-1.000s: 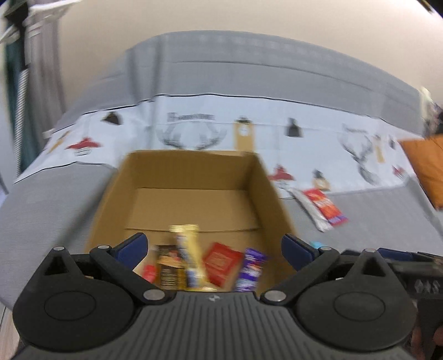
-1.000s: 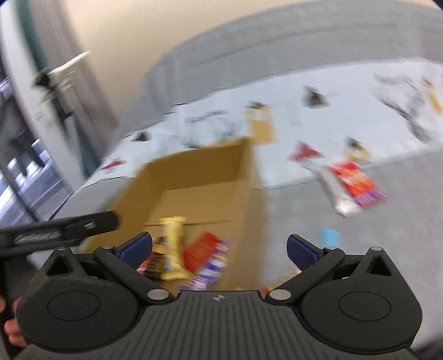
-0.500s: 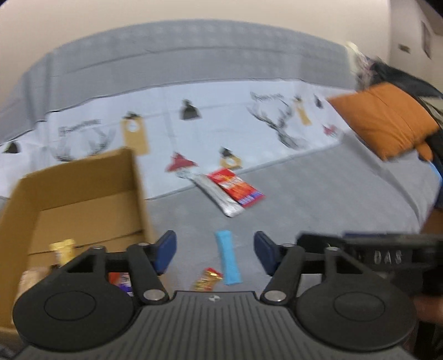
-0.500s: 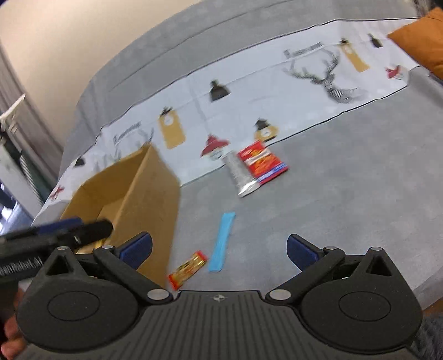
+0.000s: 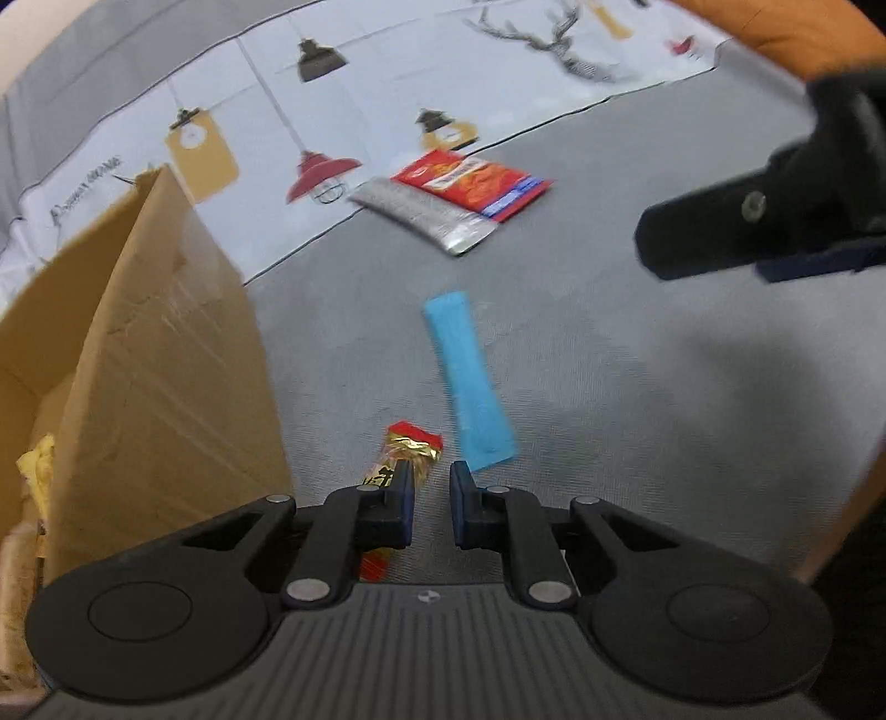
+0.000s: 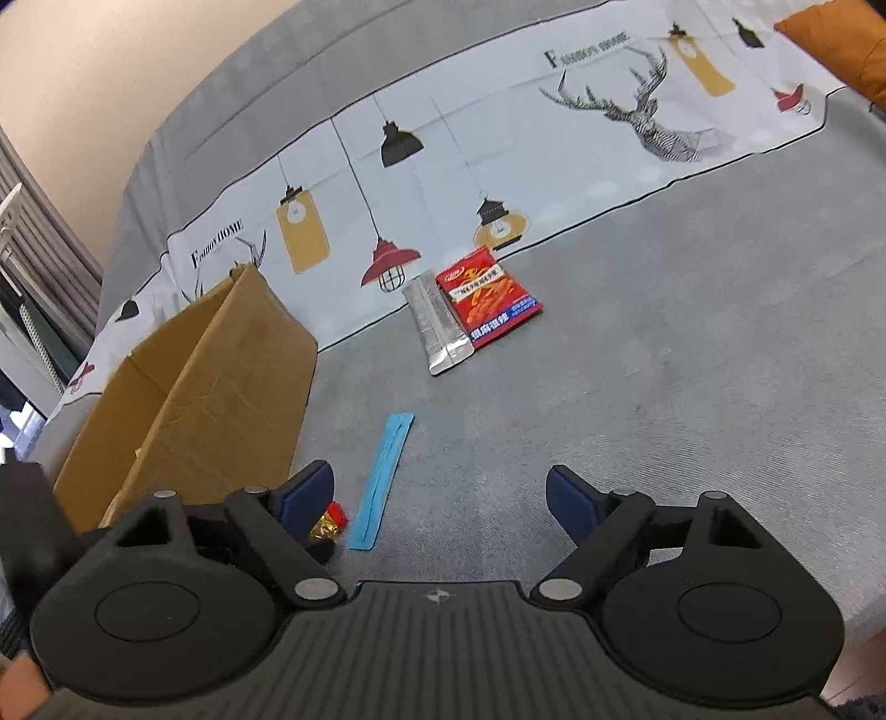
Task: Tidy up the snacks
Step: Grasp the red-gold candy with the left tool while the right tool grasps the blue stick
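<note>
A cardboard box (image 5: 160,354) with snacks inside stands at the left; it also shows in the right wrist view (image 6: 221,365). On the grey bedspread lie a blue stick pack (image 5: 468,382) (image 6: 383,479), a gold-and-red candy bar (image 5: 407,457) (image 6: 328,523), a silver pouch (image 5: 423,213) (image 6: 437,324) and a red chip packet (image 5: 470,180) (image 6: 487,296). My left gripper (image 5: 429,498) is nearly shut, empty, just above the candy bar's right edge. My right gripper (image 6: 440,498) is open and empty, hovering right of the blue stick pack.
A white printed cloth band (image 6: 498,166) with lamps and deer runs across the bed behind the snacks. An orange pillow (image 6: 841,50) lies at the far right. The right gripper's finger (image 5: 747,227) shows at the upper right of the left wrist view.
Both grippers swung right from over the box to the loose snacks and came lower. The left jaws narrowed from wide open to nearly shut. The right jaws stayed open.
</note>
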Demonstrator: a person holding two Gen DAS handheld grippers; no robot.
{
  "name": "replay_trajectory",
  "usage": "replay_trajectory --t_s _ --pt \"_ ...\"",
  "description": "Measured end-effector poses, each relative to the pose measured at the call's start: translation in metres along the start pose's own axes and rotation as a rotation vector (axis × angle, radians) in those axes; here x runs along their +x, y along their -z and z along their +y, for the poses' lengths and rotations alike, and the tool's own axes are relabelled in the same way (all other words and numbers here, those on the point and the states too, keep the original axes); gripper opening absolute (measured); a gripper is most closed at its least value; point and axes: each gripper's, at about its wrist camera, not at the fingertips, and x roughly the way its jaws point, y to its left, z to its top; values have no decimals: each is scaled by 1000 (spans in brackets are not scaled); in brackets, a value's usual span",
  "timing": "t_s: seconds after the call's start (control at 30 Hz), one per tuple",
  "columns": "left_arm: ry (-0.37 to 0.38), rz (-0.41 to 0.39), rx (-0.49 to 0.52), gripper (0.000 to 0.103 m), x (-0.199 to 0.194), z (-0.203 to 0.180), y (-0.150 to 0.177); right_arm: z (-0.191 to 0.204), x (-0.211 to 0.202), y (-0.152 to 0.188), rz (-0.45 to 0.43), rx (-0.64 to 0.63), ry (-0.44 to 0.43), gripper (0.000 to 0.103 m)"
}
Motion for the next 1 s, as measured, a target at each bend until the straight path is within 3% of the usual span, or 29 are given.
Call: replay_trajectory --t_s 0.03,0.1,0.13,0.33,0.4,0.5,0.73,0.93,1.0 --pt "-50 4 10 17 3 -1 1 -1 4 -1 9 -5 -7 86" --pt "-139 25 27 29 13 -6 1 -4 11 -3 22 -8 -17 86" --pt "-164 22 31 29 15 -8 1 -6 14 -4 26 -6 -21 86" --pt "-234 58 84 33 14 -14 -6 -20 22 -9 43 41 -51 86" --pt "-236 80 73 44 8 -18 -8 -21 21 -10 36 49 -60 86" --pt "-305 97 67 50 14 -29 -9 -23 22 -11 34 63 -77 86" --pt "-352 160 -220 50 25 -11 -21 -35 10 -12 1 119 -87 88" --pt "-357 145 -370 50 27 3 -23 -56 -9 -14 -72 210 -88 90" --pt "-309 123 -438 40 26 12 -17 -56 -9 -14 -66 210 -91 90"
